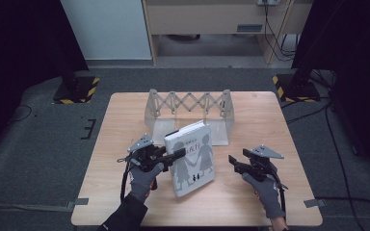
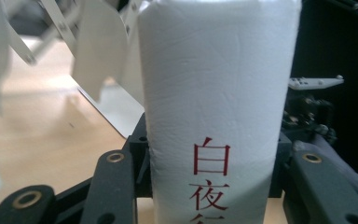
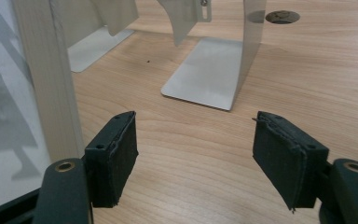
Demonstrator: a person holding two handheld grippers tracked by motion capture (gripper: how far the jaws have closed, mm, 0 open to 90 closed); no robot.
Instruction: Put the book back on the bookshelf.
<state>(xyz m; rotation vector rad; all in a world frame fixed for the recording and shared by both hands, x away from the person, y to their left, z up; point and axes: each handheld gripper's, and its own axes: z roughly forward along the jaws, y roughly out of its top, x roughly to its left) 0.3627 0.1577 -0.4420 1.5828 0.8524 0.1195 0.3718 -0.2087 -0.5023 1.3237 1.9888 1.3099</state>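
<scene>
My left fingers [image 2: 279, 154] pinch the book [image 1: 192, 159] by its spine, right fingers [image 3: 279, 154] spread; next, I slot it into the rack [image 1: 188, 103].

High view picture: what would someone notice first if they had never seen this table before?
Probably the thick white book with dark figures holding hands on its cover, tilted up near the middle of the table. The left gripper is shut on its spine, where red characters run down. Behind it stands a silver expanding book rack, and the right gripper waits open to the book's right.
</scene>
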